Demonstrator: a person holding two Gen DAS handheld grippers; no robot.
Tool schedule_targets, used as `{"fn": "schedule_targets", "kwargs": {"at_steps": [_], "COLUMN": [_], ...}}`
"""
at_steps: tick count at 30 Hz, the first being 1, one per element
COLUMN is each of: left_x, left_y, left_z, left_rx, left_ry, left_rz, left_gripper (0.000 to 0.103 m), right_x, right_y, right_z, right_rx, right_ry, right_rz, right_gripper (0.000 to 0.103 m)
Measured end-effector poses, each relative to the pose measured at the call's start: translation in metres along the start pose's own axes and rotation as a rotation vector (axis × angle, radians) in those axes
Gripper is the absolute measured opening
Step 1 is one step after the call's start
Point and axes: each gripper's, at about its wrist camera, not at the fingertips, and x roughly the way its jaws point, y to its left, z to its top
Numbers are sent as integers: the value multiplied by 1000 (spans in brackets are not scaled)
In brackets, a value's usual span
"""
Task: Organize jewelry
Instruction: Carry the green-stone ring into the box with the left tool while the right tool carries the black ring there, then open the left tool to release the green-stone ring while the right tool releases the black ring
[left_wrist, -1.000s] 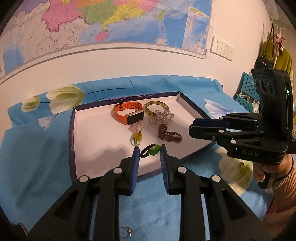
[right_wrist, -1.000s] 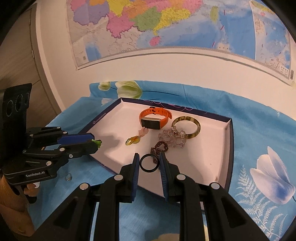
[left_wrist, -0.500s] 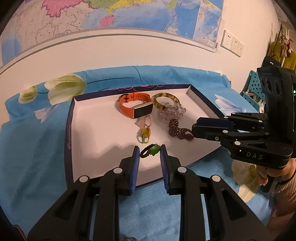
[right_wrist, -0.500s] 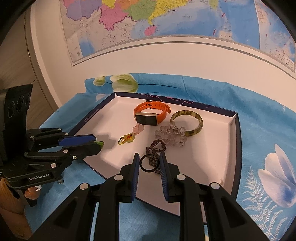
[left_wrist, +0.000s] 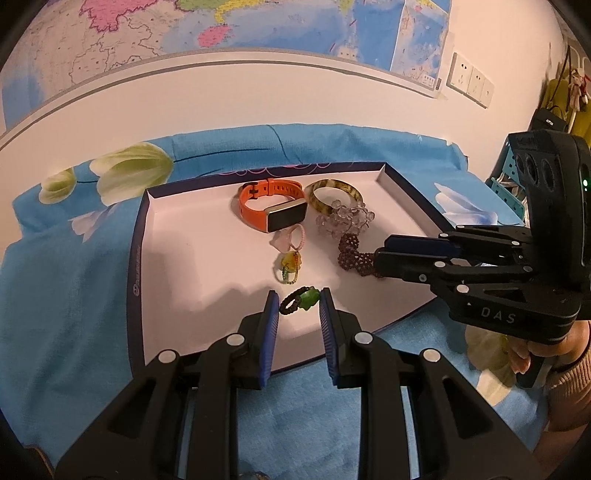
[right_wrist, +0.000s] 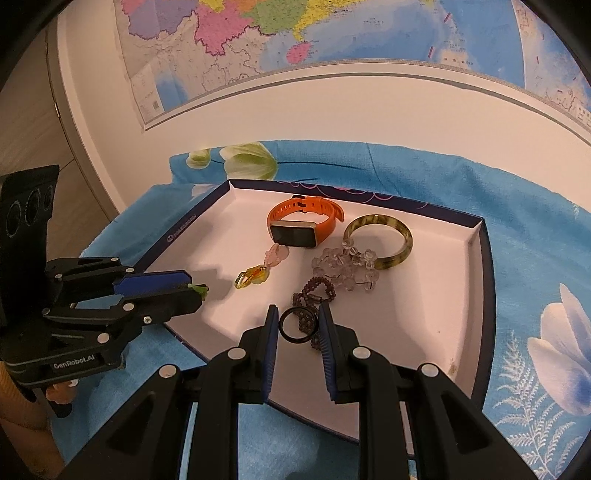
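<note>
A white tray (left_wrist: 192, 258) with a dark rim lies on the blue flowered cloth; it also shows in the right wrist view (right_wrist: 424, 314). In it lie an orange smartwatch (left_wrist: 273, 210), a brown-green bangle (left_wrist: 332, 194), a clear bead bracelet (left_wrist: 345, 221), a dark bead bracelet (left_wrist: 354, 254) and a pink and yellow charm (left_wrist: 290, 258). My left gripper (left_wrist: 298, 301) is shut on a green-stone bead ring (left_wrist: 301, 300) above the tray's front part. My right gripper (right_wrist: 298, 325) is shut on a black ring (right_wrist: 297, 325) above the tray, over the dark bead bracelet (right_wrist: 314, 295).
A wall with a map stands right behind the table. The blue cloth (left_wrist: 74, 295) surrounds the tray. A small ring lies on the cloth near the left gripper's base (left_wrist: 251, 475). Sockets (left_wrist: 469, 79) and hanging clothes are at the right.
Both grippers have moved forward over the tray, each still holding its ring. The tray's jewelry has not moved.
</note>
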Motion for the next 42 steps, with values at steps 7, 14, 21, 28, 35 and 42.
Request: {"fn": "schedule_targets", "kwargs": {"at_steps": [7, 14, 21, 28, 35, 42], "left_x": [2, 8, 10, 15, 25, 34], "left_y": [0, 3, 3, 7, 7, 8], "left_z": [-1, -3, -2, -2, 2, 8], "left_rx": [-13, -29, -32, -45, -36, -41], "left_ry": [12, 23, 26, 35, 48, 53], "left_rz": [11, 23, 26, 26, 41, 45], "left_gripper": [23, 23, 23, 23, 23, 23], "right_x": [-2, -2, 1, 3, 9, 14], "right_y": [0, 0, -2, -5, -5, -6], "right_z": [-2, -2, -2, -3, -2, -2], "right_rx": [-7, -6, 0, 12, 14, 17], "right_ry": [-13, -18, -14, -13, -1, 4], "right_rz": [-18, -22, -31, -33, -36, -47], "right_gripper": [20, 20, 20, 20, 20, 20]}}
